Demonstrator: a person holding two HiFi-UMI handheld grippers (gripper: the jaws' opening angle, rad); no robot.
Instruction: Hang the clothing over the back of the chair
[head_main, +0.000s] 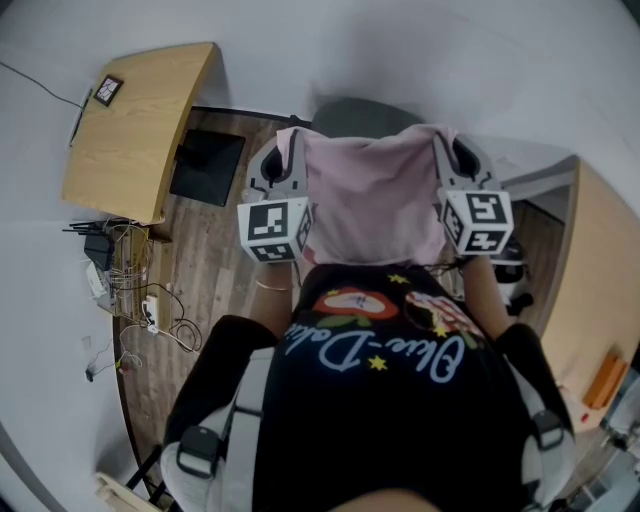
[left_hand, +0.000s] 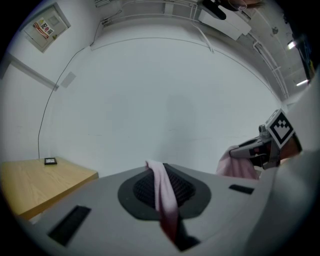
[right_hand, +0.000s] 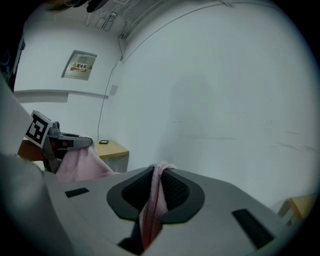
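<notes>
A pink garment (head_main: 375, 195) hangs spread between my two grippers, in front of my chest in the head view. My left gripper (head_main: 287, 140) is shut on its left top corner. In the left gripper view a strip of the pink cloth (left_hand: 164, 195) is pinched between the jaws. My right gripper (head_main: 447, 142) is shut on the right top corner, and a fold of pink cloth (right_hand: 154, 197) shows between its jaws. The grey chair back (head_main: 350, 112) shows just beyond the garment's top edge, below it. Both grippers point nearly level at a white wall.
A wooden desk (head_main: 140, 120) stands at the far left with a black panel (head_main: 208, 165) beside it. Cables and a power strip (head_main: 135, 285) lie on the wood floor. Another wooden table (head_main: 600, 290) is at the right. The desk (left_hand: 35, 182) also shows low left.
</notes>
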